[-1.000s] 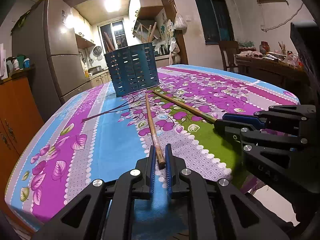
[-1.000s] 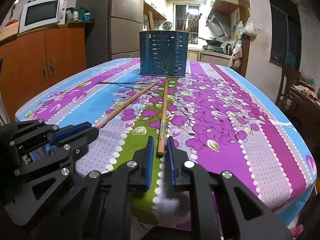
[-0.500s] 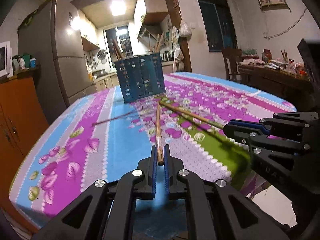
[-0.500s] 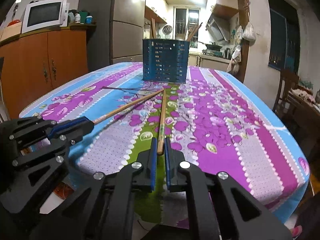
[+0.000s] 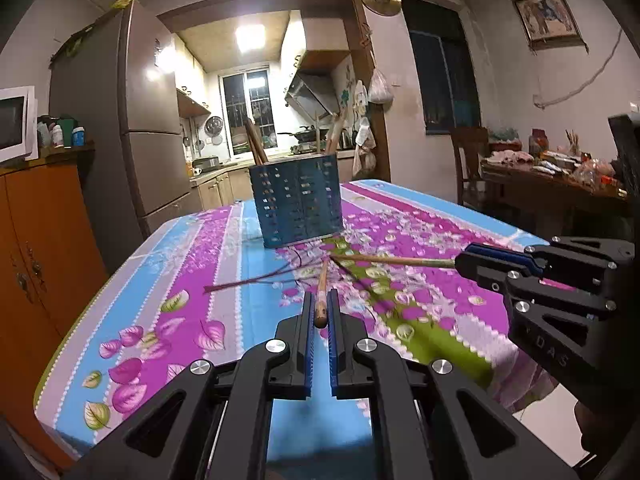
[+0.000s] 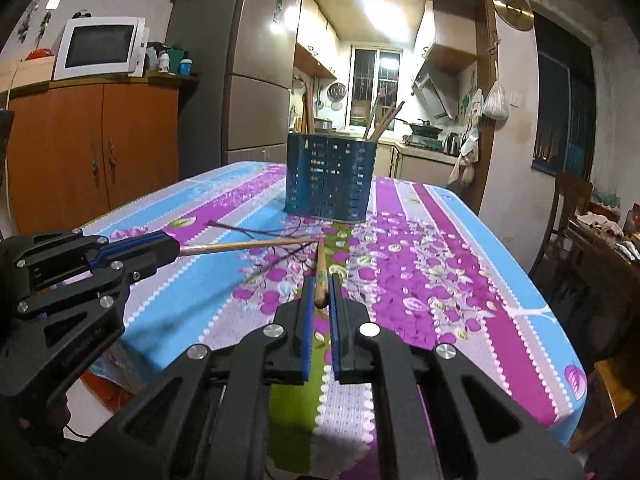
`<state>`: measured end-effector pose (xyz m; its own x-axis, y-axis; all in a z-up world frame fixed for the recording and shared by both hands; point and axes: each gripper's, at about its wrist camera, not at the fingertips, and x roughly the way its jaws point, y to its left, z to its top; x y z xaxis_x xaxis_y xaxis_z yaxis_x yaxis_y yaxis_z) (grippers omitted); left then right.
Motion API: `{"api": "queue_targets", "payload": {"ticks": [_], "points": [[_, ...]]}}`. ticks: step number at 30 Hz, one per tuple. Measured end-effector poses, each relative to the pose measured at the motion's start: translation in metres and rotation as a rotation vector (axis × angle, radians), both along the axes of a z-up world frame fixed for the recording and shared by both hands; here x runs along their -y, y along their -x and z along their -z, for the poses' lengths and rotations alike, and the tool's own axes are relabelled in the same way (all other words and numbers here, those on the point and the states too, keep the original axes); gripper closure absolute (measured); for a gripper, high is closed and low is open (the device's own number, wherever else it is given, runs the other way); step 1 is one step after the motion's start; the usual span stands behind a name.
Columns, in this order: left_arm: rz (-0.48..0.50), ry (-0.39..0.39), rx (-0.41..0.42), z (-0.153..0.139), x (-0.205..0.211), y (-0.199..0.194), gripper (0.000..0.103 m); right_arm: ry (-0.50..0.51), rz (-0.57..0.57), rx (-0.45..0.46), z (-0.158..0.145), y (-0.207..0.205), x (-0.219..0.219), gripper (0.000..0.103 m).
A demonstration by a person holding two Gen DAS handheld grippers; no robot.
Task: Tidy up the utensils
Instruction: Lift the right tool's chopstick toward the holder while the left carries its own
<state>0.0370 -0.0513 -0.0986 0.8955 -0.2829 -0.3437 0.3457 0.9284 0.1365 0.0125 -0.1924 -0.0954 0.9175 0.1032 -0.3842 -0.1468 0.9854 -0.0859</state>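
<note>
Floral tablecloth [image 5: 168,264] covers the dining table, a blue perforated utensil holder [image 5: 296,204] standing at its far end with chopsticks inside. Nearer, the left gripper [image 5: 320,312] pinches one wooden chopstick [image 5: 321,296]; the right gripper [image 6: 319,296] clamps a second chopstick [image 6: 320,276], tips nearly meeting.

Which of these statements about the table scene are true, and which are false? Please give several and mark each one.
1. Each gripper is shut on one chopstick. True: left gripper holds the left chopstick, right gripper holds the right chopstick.
2. The blue holder is empty. False: wooden utensils stand in it.
3. The holder lies on its side. False: it stands upright on the tablecloth.
4. The chopstick tips point toward the holder. True.
</note>
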Motion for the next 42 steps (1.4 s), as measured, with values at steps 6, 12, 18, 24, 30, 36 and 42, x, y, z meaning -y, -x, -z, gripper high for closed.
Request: {"api": "queue_targets", "payload": {"ticks": [6, 12, 18, 24, 30, 36, 42], "points": [[-0.014, 0.038, -0.022, -0.022, -0.007, -0.012, 0.096, -0.033, -0.011, 0.027, -0.022, -0.005, 0.004, 0.098], [-0.002, 0.075, -0.087, -0.048, -0.013, -0.028, 0.096, -0.054, -0.041, 0.051, -0.051, -0.014, 0.008, 0.098], [0.019, 0.112, -0.164, -0.069, -0.02, -0.045, 0.096, -0.075, -0.072, 0.061, -0.077, -0.023, 0.009, 0.098], [0.026, 0.118, -0.193, -0.084, -0.021, -0.056, 0.096, -0.087, -0.09, 0.069, -0.097, -0.027, 0.008, 0.098], [0.018, 0.118, -0.194, -0.101, -0.021, -0.062, 0.096, -0.085, -0.095, 0.088, -0.113, -0.03, 0.009, 0.098], [0.024, 0.114, -0.22, -0.117, -0.02, -0.071, 0.096, -0.105, -0.105, 0.059, -0.123, -0.044, 0.017, 0.098], [0.031, 0.083, -0.237, -0.129, -0.013, -0.078, 0.096, -0.118, -0.107, 0.041, -0.134, -0.06, 0.023, 0.098]]}}
